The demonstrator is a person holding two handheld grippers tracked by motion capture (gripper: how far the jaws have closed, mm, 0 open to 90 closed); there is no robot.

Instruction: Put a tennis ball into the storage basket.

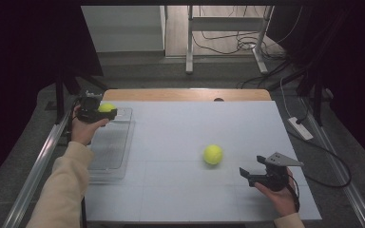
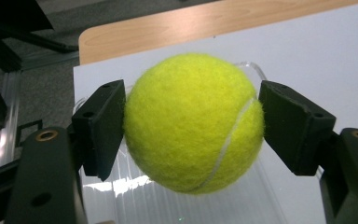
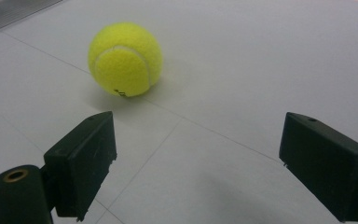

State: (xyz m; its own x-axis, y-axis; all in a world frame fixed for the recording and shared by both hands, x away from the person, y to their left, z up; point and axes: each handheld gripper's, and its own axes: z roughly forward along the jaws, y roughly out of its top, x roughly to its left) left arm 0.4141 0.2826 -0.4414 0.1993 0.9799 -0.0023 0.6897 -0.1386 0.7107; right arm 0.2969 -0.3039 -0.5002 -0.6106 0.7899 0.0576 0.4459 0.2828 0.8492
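Your left hand-held gripper [image 2: 193, 123] grips one ball [image 2: 193, 122] above the tray's [image 1: 108, 156] far end, not yet dropped in, while your right hand-held gripper [image 3: 200, 163] stands open near the second ball [image 3: 125, 59], lying well right of the tray on the desk [image 1: 180, 128].

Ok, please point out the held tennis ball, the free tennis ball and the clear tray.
held tennis ball [image 2: 193, 123]: left gripper view, middle of its felt.
free tennis ball [image 1: 213, 154]: high view, centre of the ball.
clear tray [image 1: 110, 159]: high view, bare ribbed floor.
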